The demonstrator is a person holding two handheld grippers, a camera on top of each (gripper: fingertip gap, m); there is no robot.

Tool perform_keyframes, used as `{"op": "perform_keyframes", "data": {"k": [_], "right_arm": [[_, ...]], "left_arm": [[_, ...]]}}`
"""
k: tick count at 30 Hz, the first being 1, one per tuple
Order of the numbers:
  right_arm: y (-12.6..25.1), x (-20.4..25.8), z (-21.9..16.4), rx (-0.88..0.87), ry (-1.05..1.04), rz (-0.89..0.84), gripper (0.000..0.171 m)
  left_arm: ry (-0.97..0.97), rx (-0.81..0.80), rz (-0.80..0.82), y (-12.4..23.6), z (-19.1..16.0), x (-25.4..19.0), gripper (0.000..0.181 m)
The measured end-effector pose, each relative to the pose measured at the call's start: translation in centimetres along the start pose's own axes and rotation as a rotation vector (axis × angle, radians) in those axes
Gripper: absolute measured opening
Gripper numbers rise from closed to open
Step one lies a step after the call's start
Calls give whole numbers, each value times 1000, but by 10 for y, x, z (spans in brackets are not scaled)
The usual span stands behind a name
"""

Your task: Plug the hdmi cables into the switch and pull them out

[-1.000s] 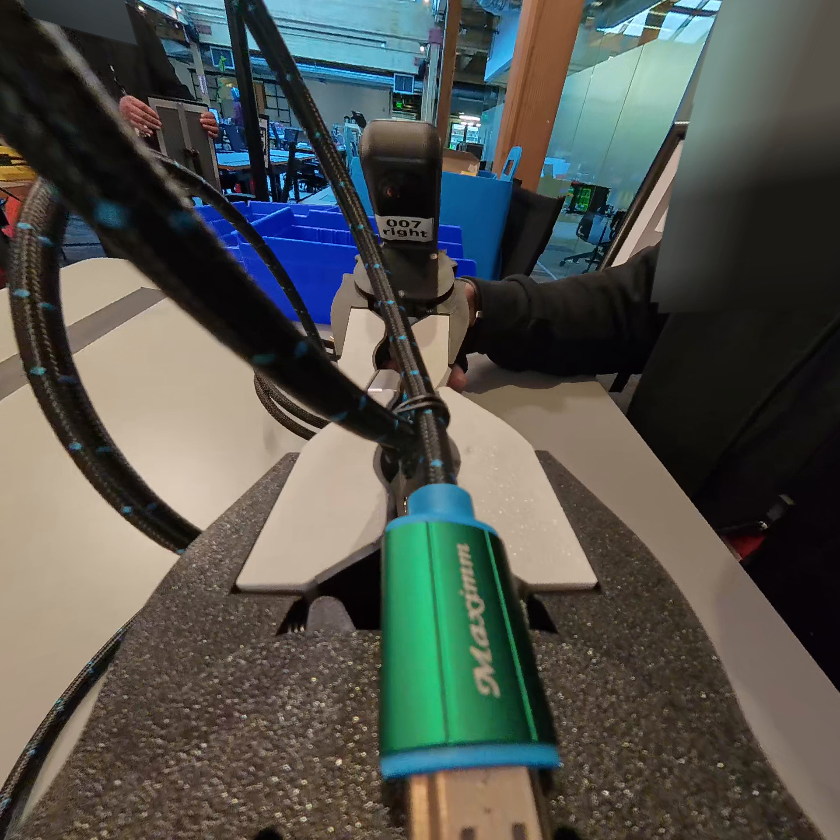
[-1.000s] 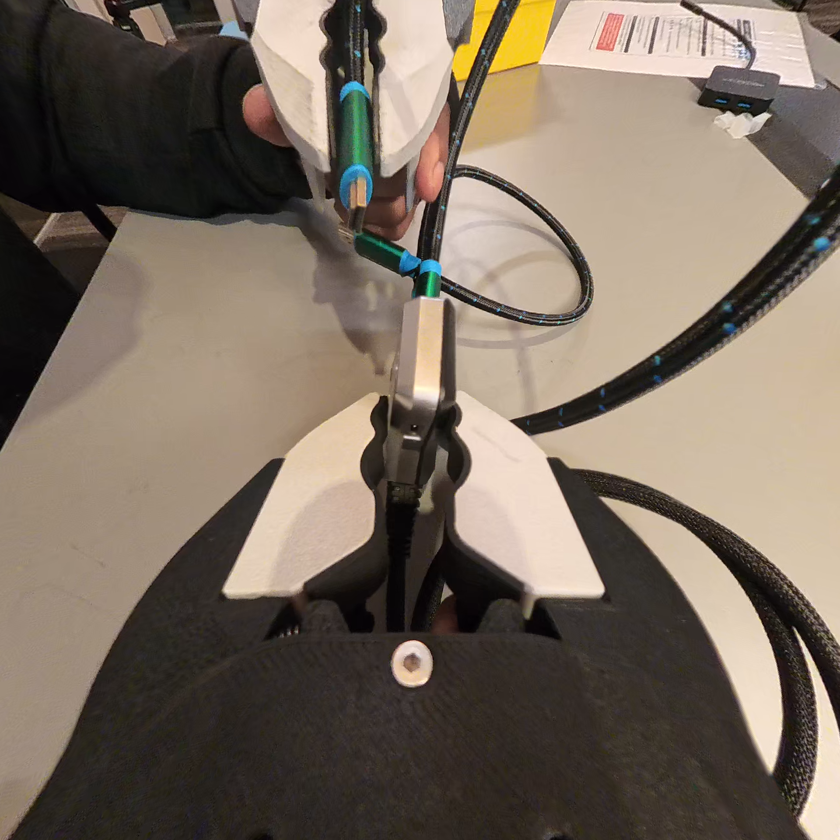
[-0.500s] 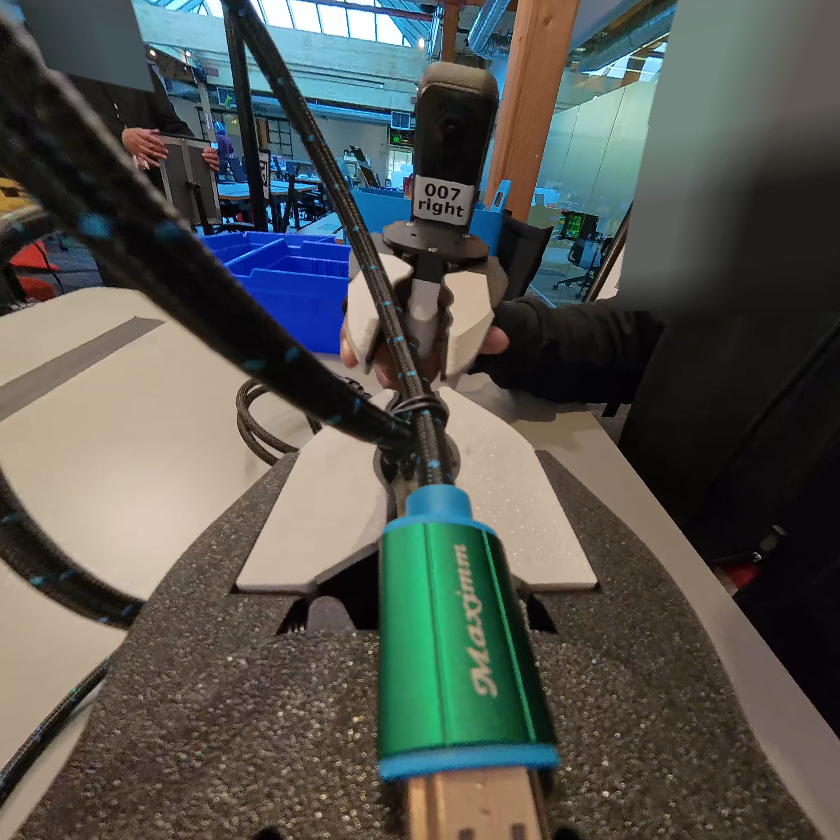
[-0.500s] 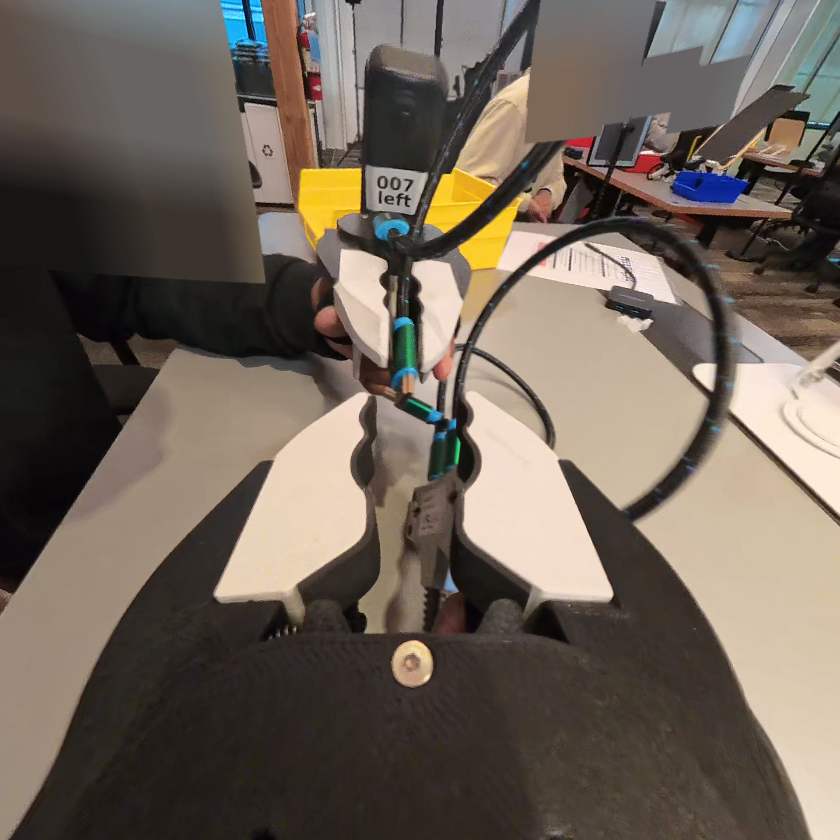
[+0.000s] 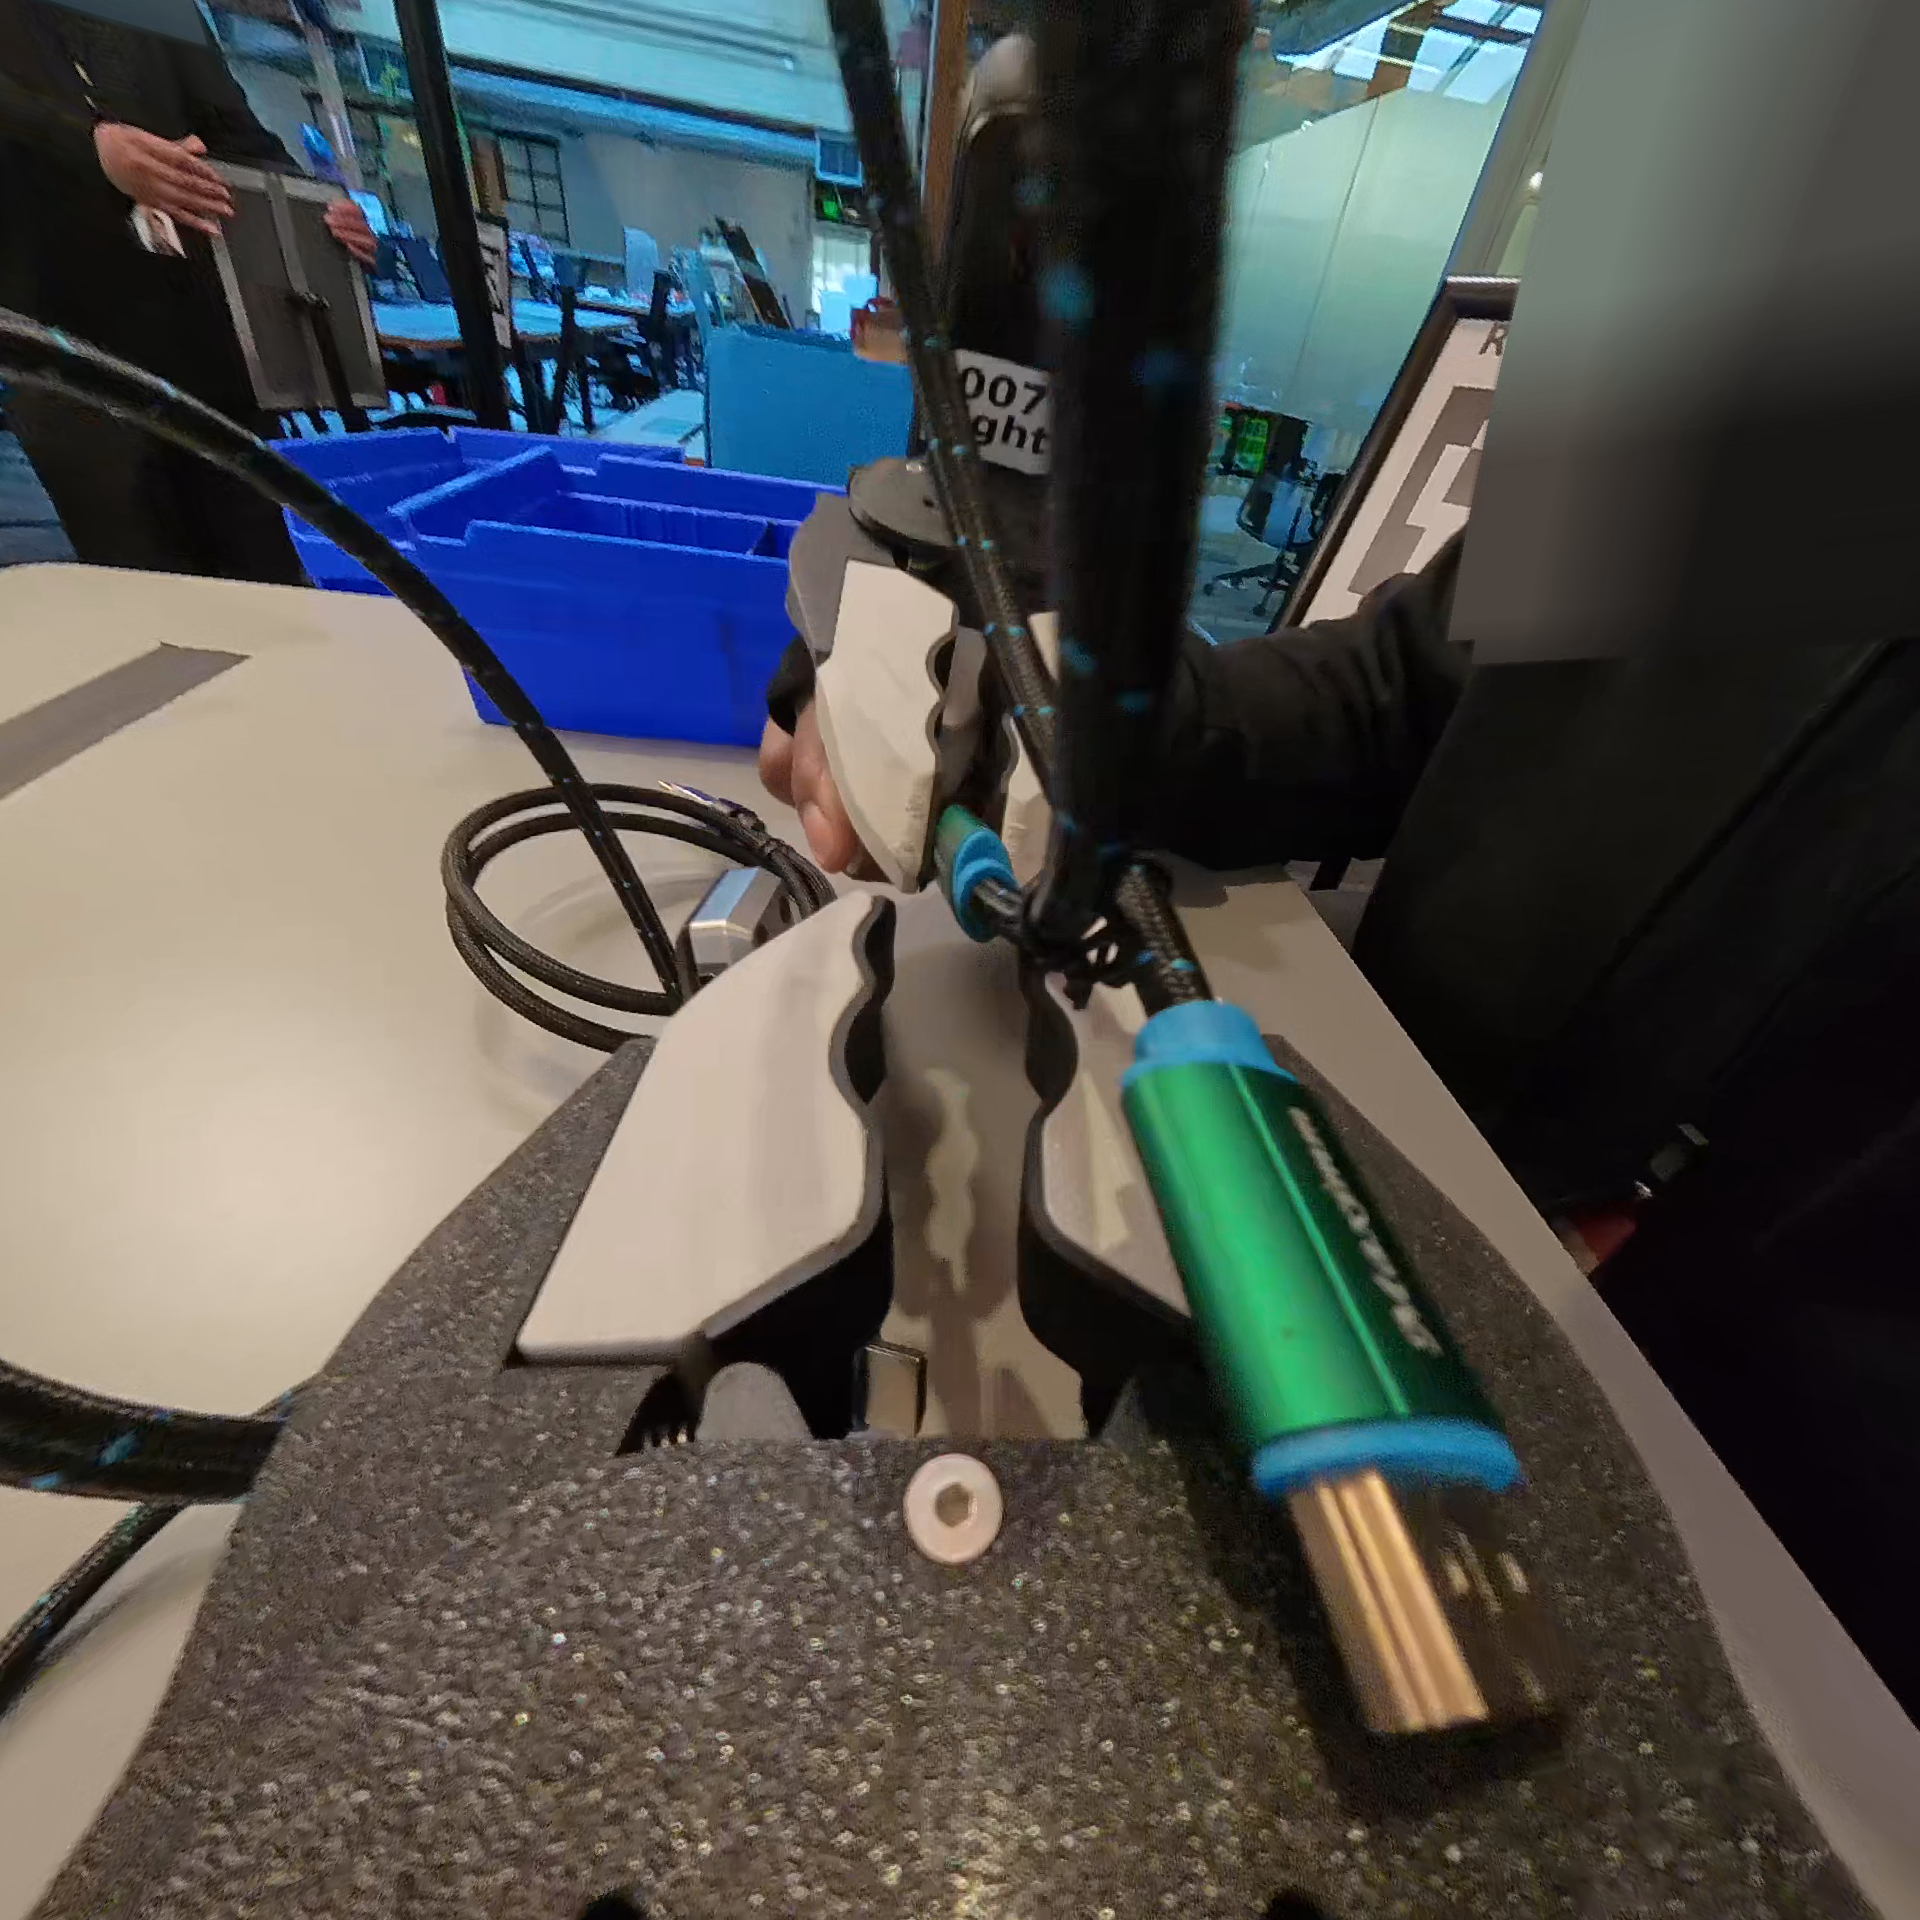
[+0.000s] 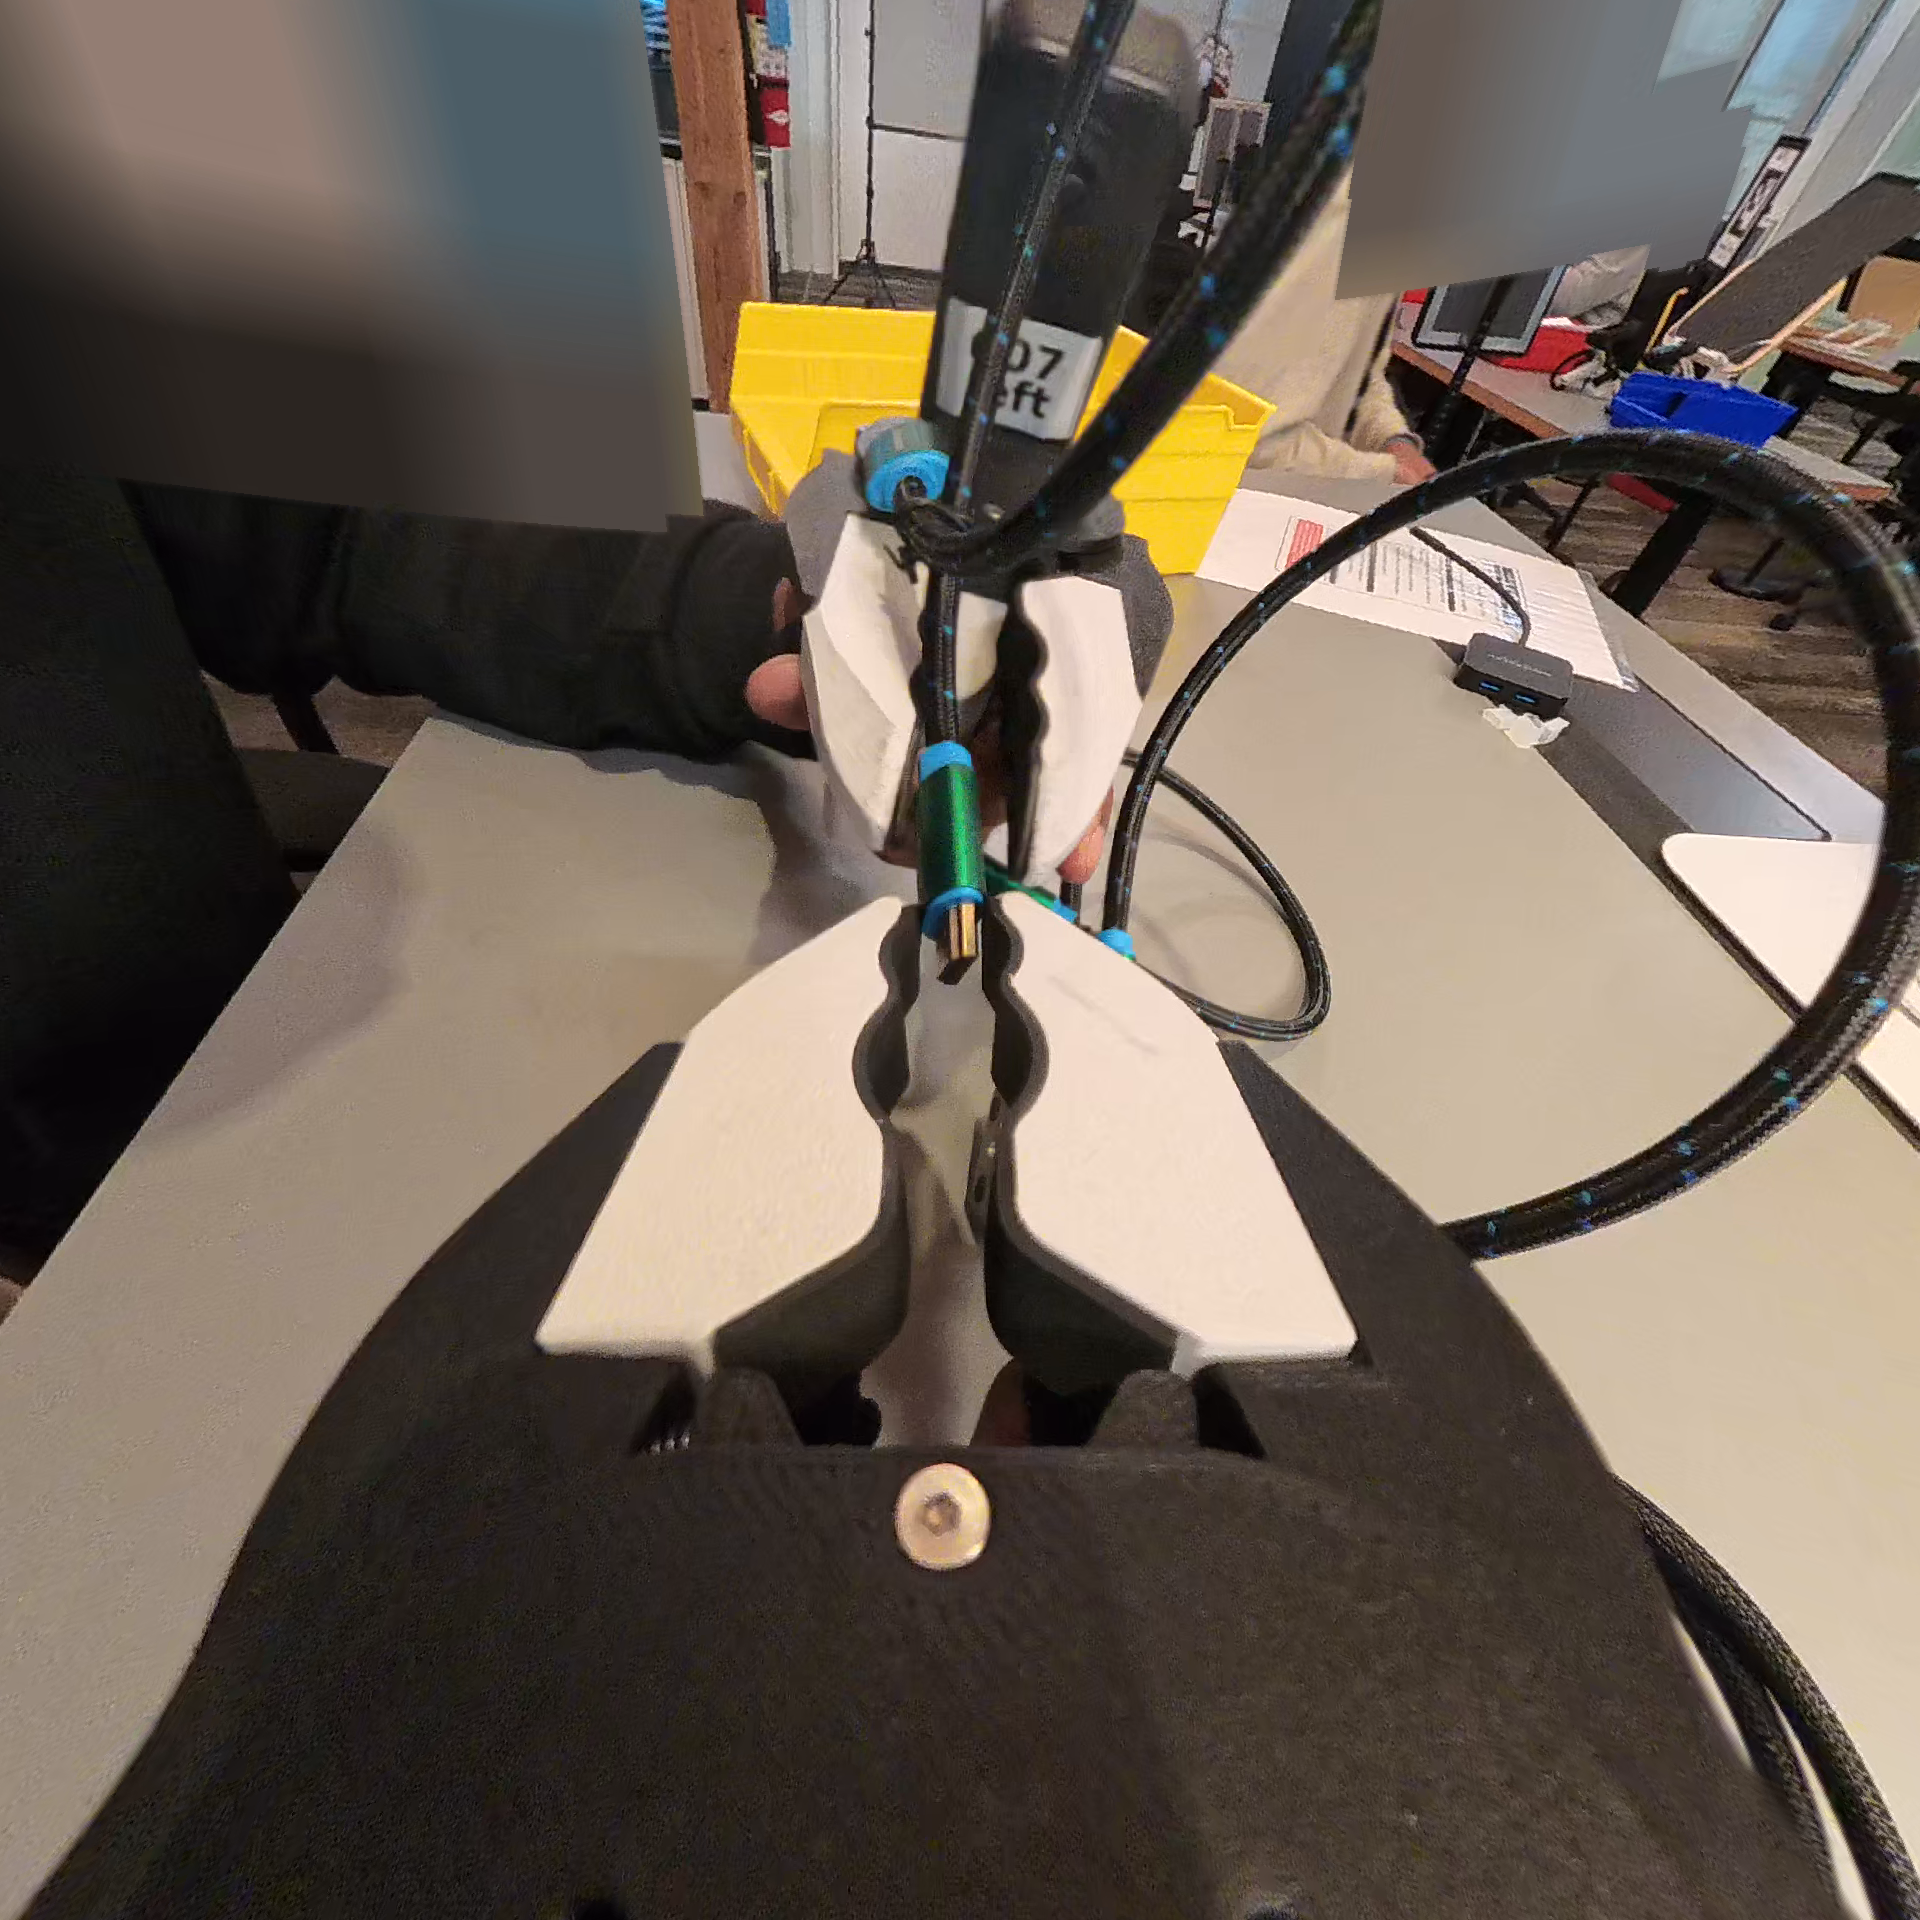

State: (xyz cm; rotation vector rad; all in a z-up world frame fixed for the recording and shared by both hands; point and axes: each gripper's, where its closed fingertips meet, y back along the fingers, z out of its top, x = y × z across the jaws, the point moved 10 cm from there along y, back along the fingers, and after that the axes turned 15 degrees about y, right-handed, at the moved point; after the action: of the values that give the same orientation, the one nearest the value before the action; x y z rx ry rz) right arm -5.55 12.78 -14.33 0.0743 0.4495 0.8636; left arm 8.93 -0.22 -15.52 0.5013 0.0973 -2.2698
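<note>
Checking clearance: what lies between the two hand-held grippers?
A green HDMI plug, hanging from the left hand-held gripper to the right hand-held gripper's fingertips; right wrist view.

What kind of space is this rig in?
Likely a shared lab or open-plan workshop: parts bins, blue and yellow, sit on grey worktables, with more desks and office chairs behind.

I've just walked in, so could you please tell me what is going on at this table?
A person holds two claws facing each other over a grey table. The left claw is open; a green HDMI plug lies loose on it beside the gap, its braided cable looping overhead. The right claw sits close opposite, a second green plug at its tips; its grip is unclear.
</note>
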Motion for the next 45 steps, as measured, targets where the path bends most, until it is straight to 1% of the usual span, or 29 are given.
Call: {"op": "perform_keyframes", "data": {"k": [6, 13, 16, 21, 25, 29, 31, 34, 39, 42, 45], "right_arm": [[-3, 3, -1, 59, 35, 17, 11], [-5, 4, 0, 91, 26, 15, 11], [-5, 3, 1, 98, 16, 2, 10], [-1, -1, 1, 83, -30, -19, 10], [0, -2, 1, 78, -42, -27, 10], [4, -5, 4, 31, -65, -49, 10], [7, -6, 6, -15, -88, -58, 10], [9, -8, 8, -66, -110, -67, 10], [10, -8, 7, -86, -115, -81, 10], [12, -9, 7, -103, -121, -93, 10], [13, -10, 6, -130, -133, -99, 10]], "left_arm": [[-47, 80, 32, -1, 1, -5, 27], [-114, 162, 124, 1, 5, -11, 30], [-128, 193, 146, 4, 6, -11, 37], [-71, 135, 68, 16, 9, -9, 45], [-52, 105, 42, 18, 10, -8, 53], [-12, -7, -28, 23, 16, -10, 54], [5, -46, -18, 27, 17, -7, 54], [-26, -3, 50, 25, 14, -3, 54], [-28, -10, 34, 21, 15, -6, 54], [-23, -42, 43, 30, 19, -5, 55], [20, -81, -4, 39, 21, -3, 56]]}}
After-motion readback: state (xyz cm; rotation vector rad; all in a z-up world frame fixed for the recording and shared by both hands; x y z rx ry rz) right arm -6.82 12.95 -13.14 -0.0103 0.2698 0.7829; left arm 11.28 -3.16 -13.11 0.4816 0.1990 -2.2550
